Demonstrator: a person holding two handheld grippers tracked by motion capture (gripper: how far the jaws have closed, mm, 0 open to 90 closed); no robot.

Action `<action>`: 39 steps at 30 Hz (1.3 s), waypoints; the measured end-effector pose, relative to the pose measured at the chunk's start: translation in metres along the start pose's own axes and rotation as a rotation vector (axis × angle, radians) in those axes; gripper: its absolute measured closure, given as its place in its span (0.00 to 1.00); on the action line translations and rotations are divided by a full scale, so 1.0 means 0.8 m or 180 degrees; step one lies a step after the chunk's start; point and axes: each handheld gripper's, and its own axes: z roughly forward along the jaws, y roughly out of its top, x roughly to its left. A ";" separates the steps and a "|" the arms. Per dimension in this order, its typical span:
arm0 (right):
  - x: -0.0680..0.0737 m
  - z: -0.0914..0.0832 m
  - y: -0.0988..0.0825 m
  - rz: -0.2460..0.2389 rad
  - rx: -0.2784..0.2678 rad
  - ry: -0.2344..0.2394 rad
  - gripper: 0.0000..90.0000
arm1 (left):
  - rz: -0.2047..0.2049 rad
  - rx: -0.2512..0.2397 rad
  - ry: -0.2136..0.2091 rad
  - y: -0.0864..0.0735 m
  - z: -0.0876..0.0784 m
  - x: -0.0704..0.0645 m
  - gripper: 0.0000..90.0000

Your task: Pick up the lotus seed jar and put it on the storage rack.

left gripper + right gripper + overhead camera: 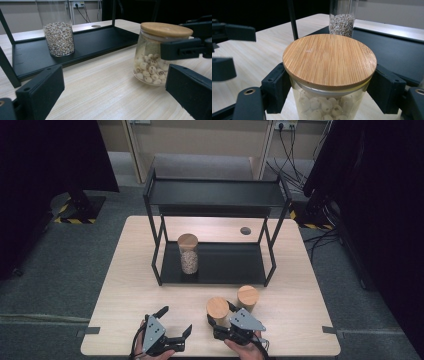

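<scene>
A glass jar of white round seeds (218,309) with a bamboo lid (329,58) stands on the wooden table (125,285) near the front. My right gripper (220,315) is shut on it just under the lid, one pad (275,87) on each side of the glass. In the left gripper view the same jar (152,57) is at the right, with a right jaw across it. My left gripper (176,320) stands open to the jar's left, nothing between its fingers (40,92).
A black two-level rack (215,195) stands mid-table. On its lower shelf (100,42) is a tall jar of small grains (188,254). A second lidded jar (247,297) stands just right of the held one. A round hole (245,230) is in the tabletop behind the rack.
</scene>
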 end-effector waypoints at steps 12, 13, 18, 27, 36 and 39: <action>0.012 0.029 0.036 -0.0016 0.0012 -0.0065 0.28 | -0.0014 0.0001 0.0017 0.000 0.000 0.001 0.02; 0.012 0.029 0.036 -0.0016 0.0012 -0.0065 0.28 | -0.0014 -0.0002 0.0017 0.000 0.000 0.001 0.02; 0.014 0.042 0.049 0.0023 0.0013 -0.0128 0.28 | -0.0012 -0.0003 0.0014 0.000 -0.001 0.001 0.02; 0.014 0.067 0.065 0.0070 0.0025 -0.0296 0.28 | -0.0021 -0.0007 0.0012 0.000 -0.001 0.003 0.02; 0.017 0.096 0.076 0.0079 0.0046 -0.0510 0.28 | -0.0037 -0.0004 0.0027 0.000 -0.001 0.003 0.02; 0.018 0.107 0.079 0.0042 0.0055 -0.0584 0.28 | -0.0043 0.0003 0.0019 0.000 -0.001 0.004 0.02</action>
